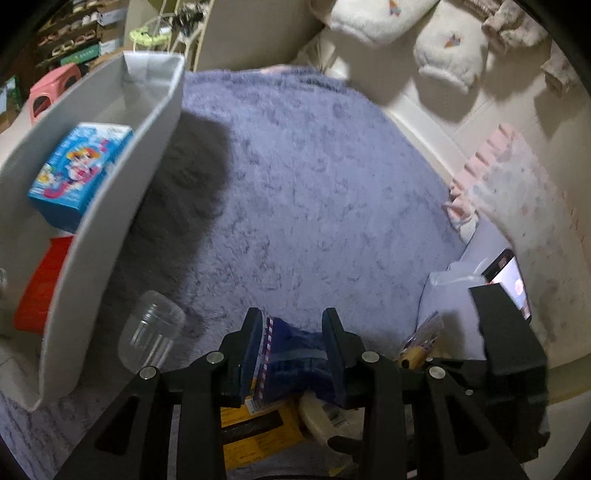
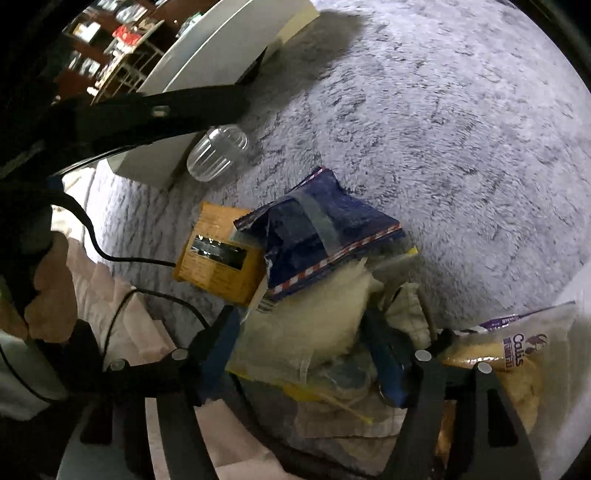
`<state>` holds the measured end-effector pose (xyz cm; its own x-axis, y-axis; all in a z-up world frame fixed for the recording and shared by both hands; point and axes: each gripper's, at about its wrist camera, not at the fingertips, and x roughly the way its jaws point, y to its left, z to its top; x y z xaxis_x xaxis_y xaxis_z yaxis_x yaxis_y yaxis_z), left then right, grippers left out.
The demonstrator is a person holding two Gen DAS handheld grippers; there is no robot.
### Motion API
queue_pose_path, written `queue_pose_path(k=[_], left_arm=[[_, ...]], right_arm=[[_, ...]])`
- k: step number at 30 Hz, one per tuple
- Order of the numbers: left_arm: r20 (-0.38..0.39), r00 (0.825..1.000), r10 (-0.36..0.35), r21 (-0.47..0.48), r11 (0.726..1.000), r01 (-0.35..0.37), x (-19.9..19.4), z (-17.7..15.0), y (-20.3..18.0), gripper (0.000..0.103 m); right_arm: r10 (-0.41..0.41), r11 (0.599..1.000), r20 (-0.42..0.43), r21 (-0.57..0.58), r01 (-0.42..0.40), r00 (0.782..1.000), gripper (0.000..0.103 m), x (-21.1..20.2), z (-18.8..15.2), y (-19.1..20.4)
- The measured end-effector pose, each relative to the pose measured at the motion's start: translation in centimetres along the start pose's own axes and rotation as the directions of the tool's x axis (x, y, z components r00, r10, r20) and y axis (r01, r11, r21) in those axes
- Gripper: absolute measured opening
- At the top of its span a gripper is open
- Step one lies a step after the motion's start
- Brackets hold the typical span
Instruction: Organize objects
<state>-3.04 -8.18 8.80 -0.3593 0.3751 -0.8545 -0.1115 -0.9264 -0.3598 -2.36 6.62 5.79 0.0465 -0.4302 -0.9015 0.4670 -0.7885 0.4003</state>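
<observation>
The left tongs (image 1: pixel 295 347), at the bottom centre of the left wrist view, are pinching a dark blue snack packet (image 1: pixel 291 354) with a red-and-white striped edge, both pads pressed against its sides. The right tongs (image 2: pixel 306 354), low in the right wrist view, are closed on a pale, translucent bag (image 2: pixel 314 314) that bulges between the two blue pads.

Everything lies on a fluffy lavender-grey rug (image 1: pixel 314 177) that fills most of both views. In the right wrist view the blue packet sits at mid-frame, overlapping a yellow-orange box (image 2: pixel 216 254) to its left and lying on top of the pale bag. A clear ribbed plastic cup (image 2: pixel 218 153) lies on its side above them, just beside the grey storage bin (image 1: pixel 110 206). A chip bag (image 2: pixel 517 354) with purple lettering lies at the lower right.

In the left wrist view the bin runs along the left edge of the frame; inside it stand a blue cartoon-printed box (image 1: pixel 79 173) and, lower down, a red item (image 1: pixel 44 284). The cup appears at the lower left, near the bin's wall.

Beyond the rug, at the upper right, are white fleece garments (image 1: pixel 406 33) on a cream floor, a pink-trimmed cloth (image 1: pixel 498 177) at the right edge, and a lit phone screen (image 1: pixel 511 284) below it. Shelving with boxes (image 1: pixel 74 29) and a pink stool (image 1: pixel 51 88) occupy the dim upper left.
</observation>
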Motion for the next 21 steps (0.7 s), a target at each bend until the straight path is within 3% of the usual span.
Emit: queue_pose_path(k=[2,8,13,16,21], left_arm=[[-0.035,0.999,-0.006,0.001,1.000,0.006,1.2,-0.1,0.1,0.032],[-0.100,0.990,-0.103,-0.040,0.994,0.099,2.9,-0.2,1.0,0.032],[0.000,0.992,-0.124,-0.074,0.990,0.123,0.6,-0.1,1.6,0.032],[0.063,0.988,-0.138,-0.083,0.986,0.143,-0.8,0.0,1.7,0.033],[0.075,0.987,-0.144,-0.070,0.986,0.149,-1.2,0.2,1.4,0.033]], right_arm=[[-0.028,0.999,0.010,-0.019,0.028,1.000,0.058,-0.1,-0.2,0.0],[0.014,1.000,0.053,0.002,-0.015,0.998,0.050,-1.5,-0.2,-0.8],[0.034,0.999,0.152,0.029,-0.039,0.988,0.049,-4.9,-0.7,-1.7],[-0.049,0.998,0.206,0.045,0.041,0.977,0.049,-7.1,-1.4,-1.6],[-0.220,0.975,0.289,0.095,0.200,0.932,0.049,-9.5,-1.8,-0.5]])
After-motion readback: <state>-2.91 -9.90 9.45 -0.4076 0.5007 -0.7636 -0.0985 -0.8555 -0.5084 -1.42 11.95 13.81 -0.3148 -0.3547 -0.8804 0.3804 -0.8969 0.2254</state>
